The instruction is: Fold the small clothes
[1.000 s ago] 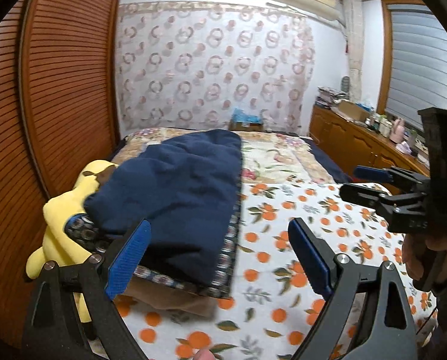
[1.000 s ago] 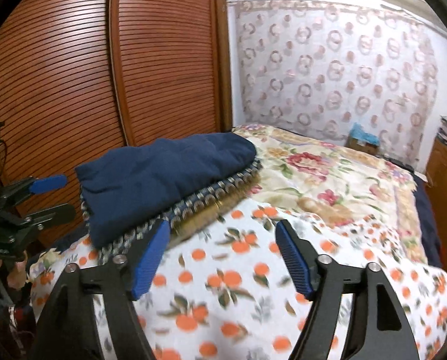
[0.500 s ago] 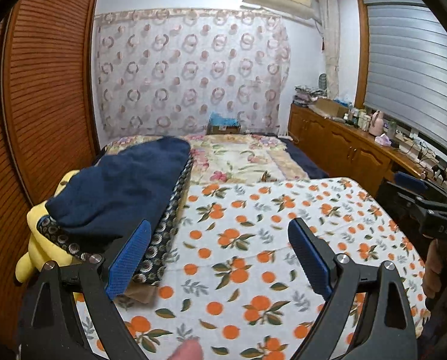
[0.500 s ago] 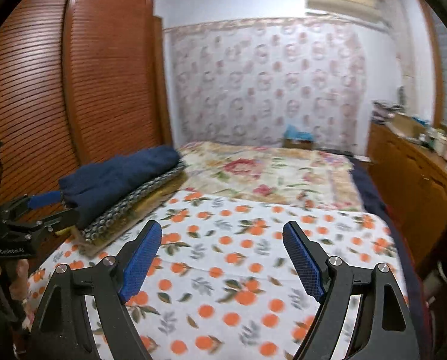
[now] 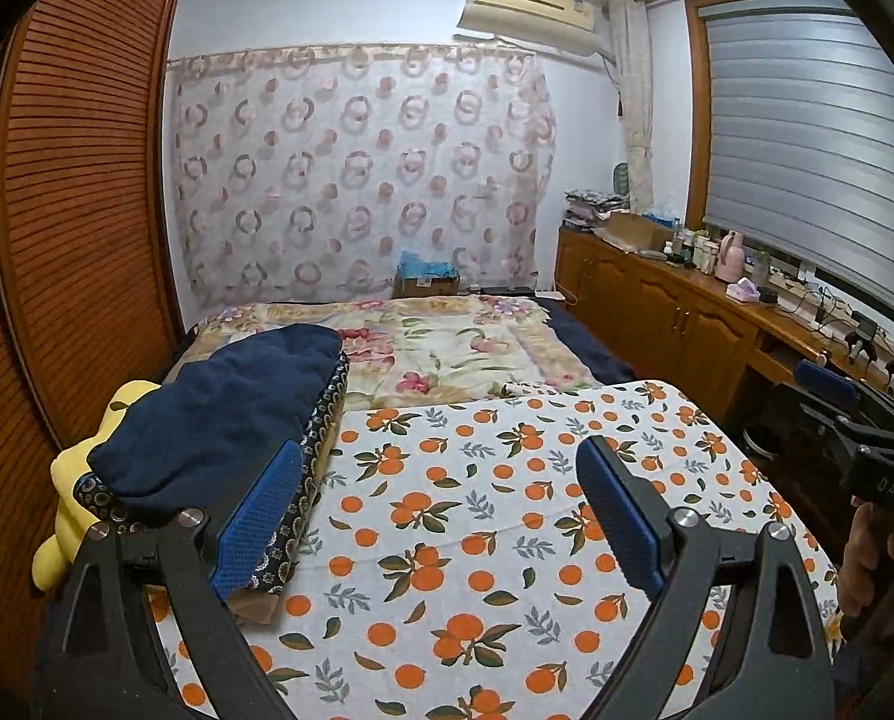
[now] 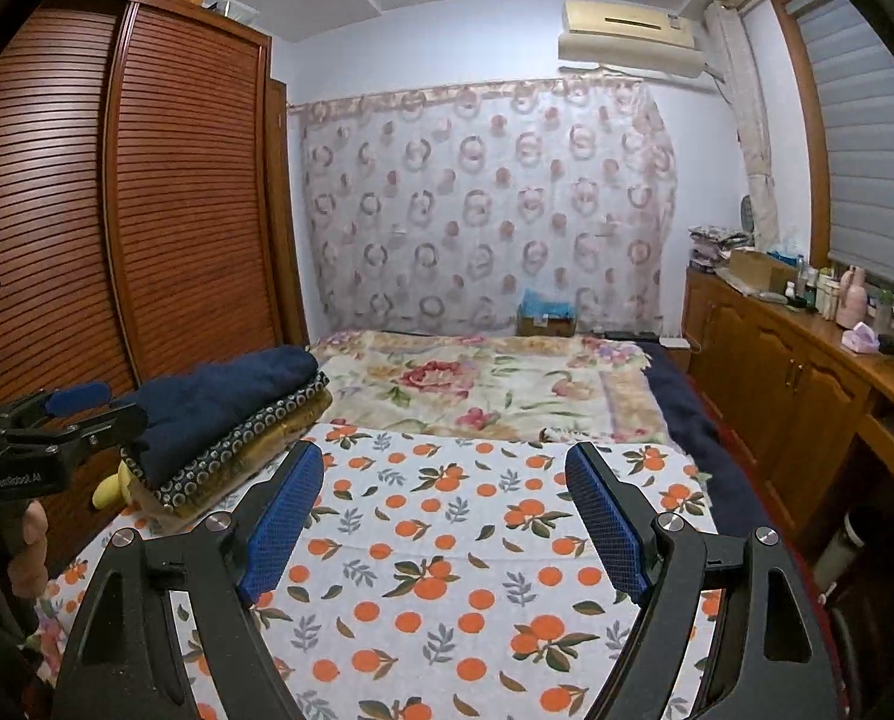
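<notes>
A white cloth with orange-fruit print [image 5: 477, 510] [image 6: 447, 540] lies flat on the bed below both grippers. At its left edge sits a folded stack: a dark blue garment [image 5: 225, 414] [image 6: 219, 396] on top, a ring-patterned one [image 6: 249, 450] under it, and a tan one [image 6: 291, 426] at the bottom. My left gripper [image 5: 441, 450] hovers open over the cloth, its left pad close to the stack, nothing between the fingers. My right gripper [image 6: 445, 450] is open and empty above the cloth's middle. Each gripper also shows at the other view's edge, held in a hand: the right gripper [image 5: 819, 402], the left gripper [image 6: 102, 408].
A yellow plush toy [image 5: 69, 480] pokes out behind the stack, against the slatted wooden wardrobe [image 6: 177, 210]. A floral blanket [image 5: 447, 348] covers the far half of the bed. A wooden cabinet [image 6: 795, 372] with bottles runs along the right wall.
Both views have pulled back and swung right, so the folded stack has slid to the left and farther off. Both grippers have stayed open and empty.
</notes>
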Action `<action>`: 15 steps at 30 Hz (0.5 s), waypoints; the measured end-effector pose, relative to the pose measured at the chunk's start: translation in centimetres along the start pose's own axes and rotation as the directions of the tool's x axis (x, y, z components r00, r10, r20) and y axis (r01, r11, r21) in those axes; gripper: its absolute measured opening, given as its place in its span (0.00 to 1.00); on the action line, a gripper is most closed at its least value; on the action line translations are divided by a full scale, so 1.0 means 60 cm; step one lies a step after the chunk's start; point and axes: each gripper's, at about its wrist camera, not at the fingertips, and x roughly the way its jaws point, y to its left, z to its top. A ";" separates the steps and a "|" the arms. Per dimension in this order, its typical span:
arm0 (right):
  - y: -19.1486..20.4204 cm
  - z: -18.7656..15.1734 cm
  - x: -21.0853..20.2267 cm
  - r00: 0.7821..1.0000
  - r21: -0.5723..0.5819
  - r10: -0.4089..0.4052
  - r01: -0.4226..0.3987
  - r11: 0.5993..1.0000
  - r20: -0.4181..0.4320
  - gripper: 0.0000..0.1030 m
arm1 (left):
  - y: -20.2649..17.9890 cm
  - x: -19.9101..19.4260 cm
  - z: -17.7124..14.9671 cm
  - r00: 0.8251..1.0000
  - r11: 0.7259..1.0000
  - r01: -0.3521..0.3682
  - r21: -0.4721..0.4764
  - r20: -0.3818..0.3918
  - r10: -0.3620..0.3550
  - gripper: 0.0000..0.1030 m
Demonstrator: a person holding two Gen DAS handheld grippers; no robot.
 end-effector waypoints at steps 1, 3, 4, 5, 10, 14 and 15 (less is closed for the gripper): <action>0.000 -0.007 0.007 1.000 0.002 -0.001 0.001 1.000 -0.002 0.82 | -0.001 0.000 0.000 1.000 1.000 -0.003 0.002 0.000 0.003 0.91; -0.005 -0.009 0.010 1.000 0.003 -0.003 0.003 1.000 -0.002 0.82 | -0.002 0.001 0.000 1.000 1.000 -0.005 0.002 -0.001 0.005 0.91; -0.009 -0.010 0.013 1.000 0.004 -0.005 0.005 1.000 -0.002 0.82 | -0.001 0.001 0.000 1.000 1.000 -0.002 0.001 0.000 0.002 0.91; -0.010 -0.010 0.013 1.000 0.006 -0.007 0.007 1.000 -0.001 0.82 | -0.001 0.000 0.000 1.000 1.000 -0.003 0.001 0.000 0.003 0.91; -0.018 -0.006 0.017 1.000 0.009 -0.007 0.007 1.000 -0.001 0.82 | 0.000 0.001 0.000 1.000 1.000 -0.001 0.003 0.000 0.001 0.91; -0.020 -0.006 0.015 1.000 0.005 -0.010 0.010 1.000 0.001 0.82 | -0.001 0.000 0.000 1.000 1.000 0.000 0.002 0.001 0.000 0.91; -0.021 -0.005 0.015 1.000 0.004 -0.010 0.010 1.000 0.001 0.82 | 0.000 0.000 0.000 1.000 1.000 -0.001 0.003 0.001 0.001 0.91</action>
